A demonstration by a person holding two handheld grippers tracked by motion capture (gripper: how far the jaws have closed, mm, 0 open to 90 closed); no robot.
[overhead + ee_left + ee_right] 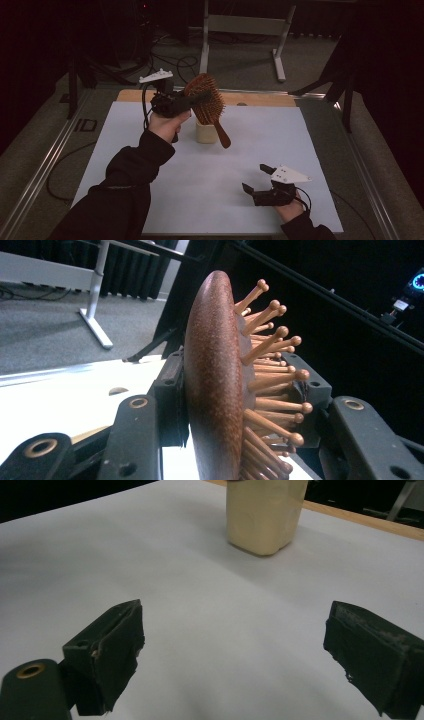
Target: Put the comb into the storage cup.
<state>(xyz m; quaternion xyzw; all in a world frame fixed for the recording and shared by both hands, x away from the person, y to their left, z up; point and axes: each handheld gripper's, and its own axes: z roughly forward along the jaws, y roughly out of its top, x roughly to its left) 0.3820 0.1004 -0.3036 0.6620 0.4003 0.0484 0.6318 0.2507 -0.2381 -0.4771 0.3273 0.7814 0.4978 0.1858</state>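
Plainly, no brand or writing can be read on anything. In the high view the left gripper, at about eleven o'clock on the table, is clamped on the head of a wooden hairbrush, handle slanting down over a cream cup. The left gripper view adds the ball-tipped bristles pressed between the jaws. The right gripper, at five o'clock, is wide open and holds nothing; its view faces the cup.

Left gripper raised, jaws clamped, arm extended forward. Right gripper low, jaws spread wide.
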